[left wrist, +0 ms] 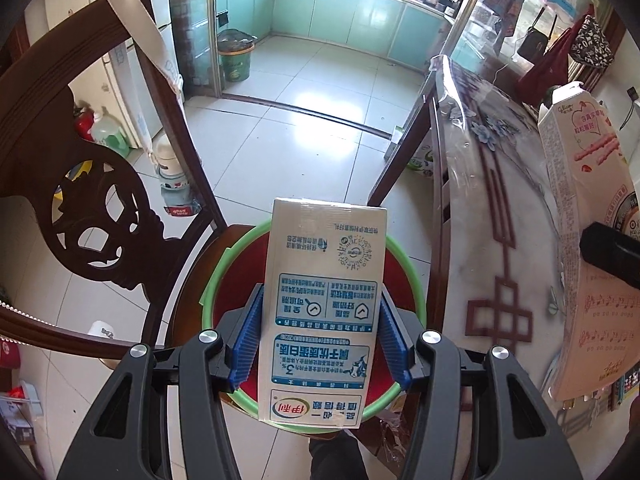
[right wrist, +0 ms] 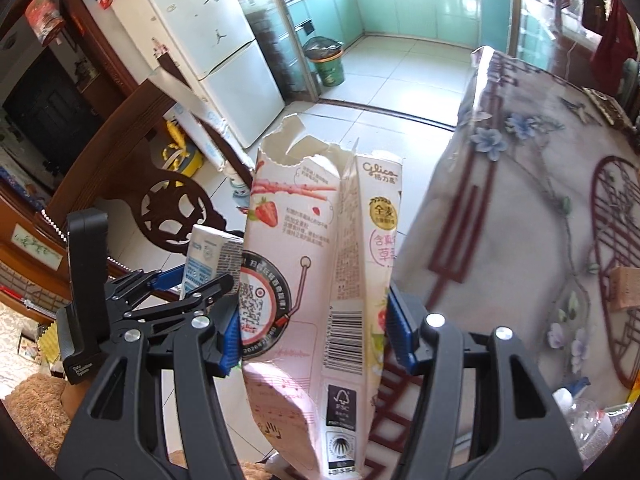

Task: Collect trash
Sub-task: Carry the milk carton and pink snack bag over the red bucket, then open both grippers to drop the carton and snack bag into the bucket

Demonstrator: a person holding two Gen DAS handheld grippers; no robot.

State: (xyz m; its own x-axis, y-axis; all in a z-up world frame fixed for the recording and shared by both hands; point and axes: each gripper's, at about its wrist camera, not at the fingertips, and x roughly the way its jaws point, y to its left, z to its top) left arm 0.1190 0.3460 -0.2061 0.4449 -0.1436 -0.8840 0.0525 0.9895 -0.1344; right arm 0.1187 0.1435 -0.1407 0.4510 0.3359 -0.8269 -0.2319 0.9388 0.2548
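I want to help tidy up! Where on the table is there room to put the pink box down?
The tablecloth is bare in the middle, between its hanging edge by the pink box and the tan block. The near corner is crowded: a plastic bottle lies there. The left gripper holds the milk carton over the green-rimmed bin.

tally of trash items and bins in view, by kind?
Milk cartons: 1, the milk carton gripped in the left tongs.
Snack boxes: 1, the torn pink snack box gripped in the right tongs.
Plastic bottles: 1, the clear bottle on the table.
Bins: 2, the green-rimmed bin under the carton and the kitchen bin.
Total: 5
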